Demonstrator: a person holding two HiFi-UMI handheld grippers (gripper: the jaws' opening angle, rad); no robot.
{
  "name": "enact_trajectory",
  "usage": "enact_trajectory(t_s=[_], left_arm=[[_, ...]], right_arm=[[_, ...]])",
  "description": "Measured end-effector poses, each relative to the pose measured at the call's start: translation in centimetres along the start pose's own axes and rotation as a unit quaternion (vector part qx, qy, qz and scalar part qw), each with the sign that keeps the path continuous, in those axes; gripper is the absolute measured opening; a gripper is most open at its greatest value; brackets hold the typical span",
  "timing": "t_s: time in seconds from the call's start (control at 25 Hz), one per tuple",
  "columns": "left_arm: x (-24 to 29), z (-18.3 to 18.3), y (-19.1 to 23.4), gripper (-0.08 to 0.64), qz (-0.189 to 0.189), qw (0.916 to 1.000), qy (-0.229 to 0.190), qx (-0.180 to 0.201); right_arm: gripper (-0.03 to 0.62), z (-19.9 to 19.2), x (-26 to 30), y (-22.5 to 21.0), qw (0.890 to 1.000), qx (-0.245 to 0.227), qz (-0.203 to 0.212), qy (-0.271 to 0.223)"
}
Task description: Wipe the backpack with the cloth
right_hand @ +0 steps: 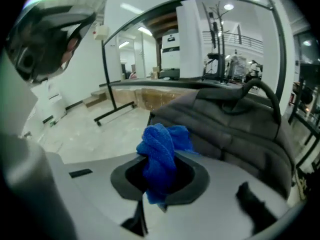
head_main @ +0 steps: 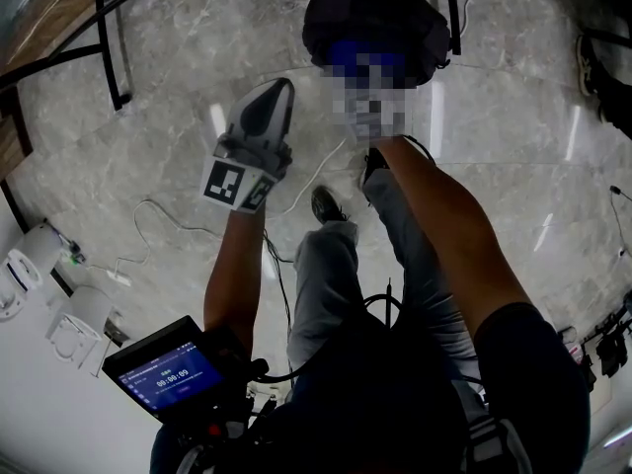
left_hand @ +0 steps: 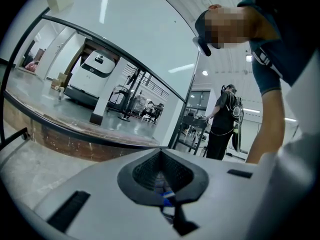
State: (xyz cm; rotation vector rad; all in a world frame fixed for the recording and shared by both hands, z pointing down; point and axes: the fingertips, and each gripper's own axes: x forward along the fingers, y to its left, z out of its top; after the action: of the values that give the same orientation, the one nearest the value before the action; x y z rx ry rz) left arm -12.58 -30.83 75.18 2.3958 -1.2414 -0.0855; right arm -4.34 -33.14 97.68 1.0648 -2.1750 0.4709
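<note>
A dark backpack lies on the marble floor ahead of my feet; in the right gripper view it fills the right side as grey padded fabric with a black handle loop. My right gripper is shut on a bunched blue cloth, which sticks out of the jaws just short of the backpack. In the head view a mosaic patch covers that gripper, and only a bit of the blue cloth shows at the backpack's near edge. My left gripper is raised to the left, away from the backpack, shut with nothing in it.
Black metal table legs stand at the left, with another leg beside the backpack. A white cable trails over the floor. White devices sit at the left wall. Another person stands in the background.
</note>
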Motion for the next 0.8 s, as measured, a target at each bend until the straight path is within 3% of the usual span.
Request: enact_trajectory(t_s=[0.16,0.32,0.6,0.8], left_arm=[[-0.6,0.4,-0.6,0.002,0.003,0.9999,0.013,0.006],[-1.9,2.6,-2.2,0.002,0.002,1.0000,0.008,0.003],[-3.7,7.0,-5.4,0.002,0.004,0.9998,0.017,0.011],[-5.0,10.8,-8.2,0.002,-0.003,0.9998,0.008,0.016]], right_arm=[[0.051,-4.6,-1.6,0.6,0.997,-0.052,0.027,0.053],[0.051,-4.5,-5.3,0.0,0.997,-0.026,0.045,0.050],[0.051,2.3,-12.7,-1.8,0.998,0.040,0.031,-0.023],[0.051,8.7,-19.2,-2.2,0.993,0.069,0.015,-0.095]])
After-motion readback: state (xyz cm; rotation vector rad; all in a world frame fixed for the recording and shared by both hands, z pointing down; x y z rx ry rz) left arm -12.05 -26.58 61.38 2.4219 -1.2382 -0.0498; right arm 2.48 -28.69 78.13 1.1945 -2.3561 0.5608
